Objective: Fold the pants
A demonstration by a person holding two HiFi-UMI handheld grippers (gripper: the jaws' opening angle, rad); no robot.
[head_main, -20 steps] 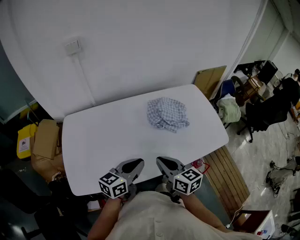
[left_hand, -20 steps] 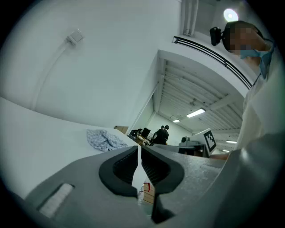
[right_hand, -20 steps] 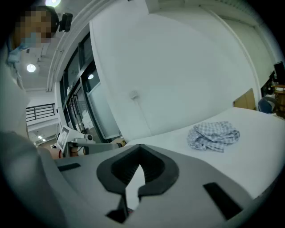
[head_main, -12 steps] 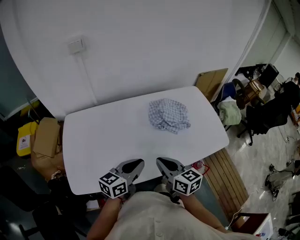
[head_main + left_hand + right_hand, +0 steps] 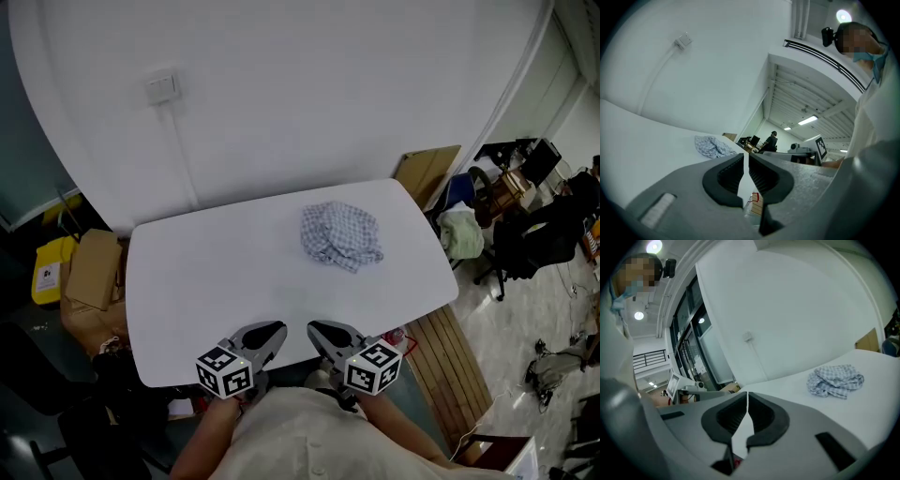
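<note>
Pants (image 5: 341, 234) bunched toward far right edge of table (image 5: 206, 281).

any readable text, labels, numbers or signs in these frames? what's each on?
No words or numbers can be read anywhere.
The marker cubes on the left gripper and right gripper: black-and-white square patterns only, no letters.
The yellow object at the far left: a dark label, too small to read.
</note>
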